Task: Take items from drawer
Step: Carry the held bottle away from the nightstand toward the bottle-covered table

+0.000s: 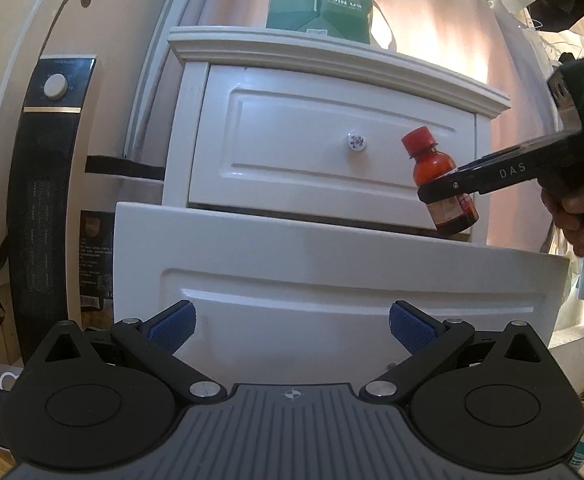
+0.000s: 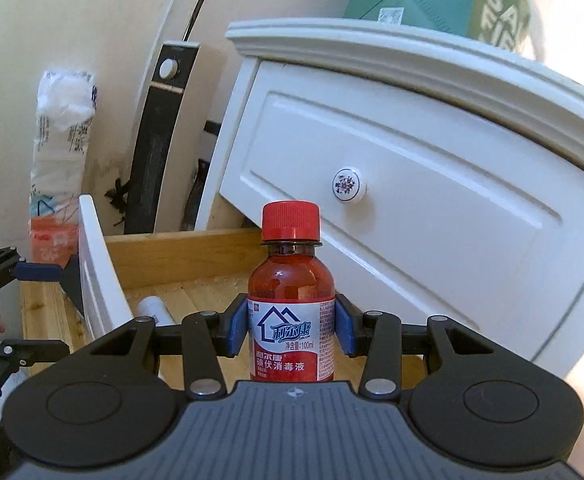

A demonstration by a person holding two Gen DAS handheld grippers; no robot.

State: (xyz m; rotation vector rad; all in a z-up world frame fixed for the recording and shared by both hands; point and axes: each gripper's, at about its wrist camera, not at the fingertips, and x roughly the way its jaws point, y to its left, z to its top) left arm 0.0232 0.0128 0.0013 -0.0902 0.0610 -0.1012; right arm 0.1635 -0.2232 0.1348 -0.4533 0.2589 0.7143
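The white nightstand (image 1: 332, 128) is being viewed low and close from the front by the left wrist camera, and from above its open lower drawer (image 2: 195, 256) by the right. The knobbed upper drawer (image 2: 392, 216) is being shared.

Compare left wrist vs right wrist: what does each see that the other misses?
Left wrist only: the left gripper open in front of the lower drawer's front panel, and the right gripper seen from the side.

Right wrist only: the inside of the open drawer, with a white tube lying on its wooden floor, and the bottle's label.

Both: the red-capped bottle clamped in the right gripper, the closed upper drawer's knob, and the green box on top.
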